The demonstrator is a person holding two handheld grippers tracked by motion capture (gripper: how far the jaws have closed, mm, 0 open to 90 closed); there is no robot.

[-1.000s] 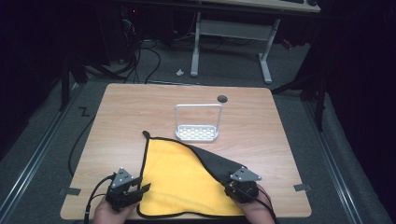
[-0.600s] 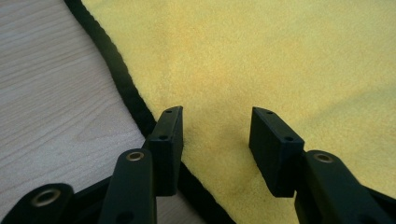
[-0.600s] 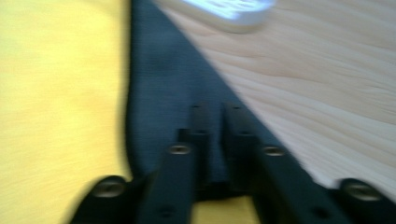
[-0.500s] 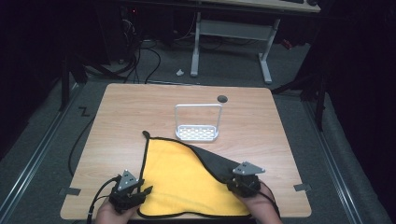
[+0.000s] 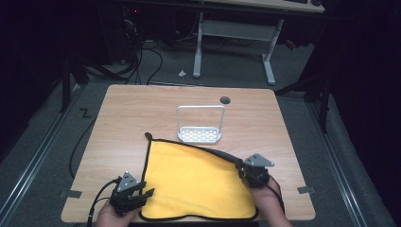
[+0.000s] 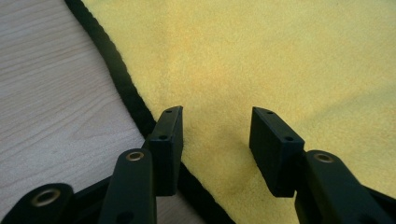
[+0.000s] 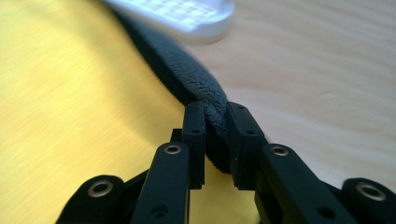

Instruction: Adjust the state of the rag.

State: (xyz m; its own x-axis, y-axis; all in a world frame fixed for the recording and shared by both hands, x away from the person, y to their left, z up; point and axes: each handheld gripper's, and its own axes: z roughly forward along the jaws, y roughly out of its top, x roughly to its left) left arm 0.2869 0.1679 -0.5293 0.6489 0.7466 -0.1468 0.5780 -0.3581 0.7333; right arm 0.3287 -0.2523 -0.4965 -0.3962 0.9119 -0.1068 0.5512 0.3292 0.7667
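Cloth (image 5: 194,182) edge hidden inside just-closed right claw (image 7: 215,116); left claw (image 6: 215,135) hovers agape.

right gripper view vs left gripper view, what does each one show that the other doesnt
The right gripper view alone shows the right gripper with its jaws pinched on the dark folded edge of the yellow cloth; they have just been closing on it. A blurred white rack lies beyond.

The left gripper view alone shows the left gripper with jaws apart, nothing between the pads, hovering over the flat cloth beside its black hem.

Both share the yellow cloth and the wooden table.
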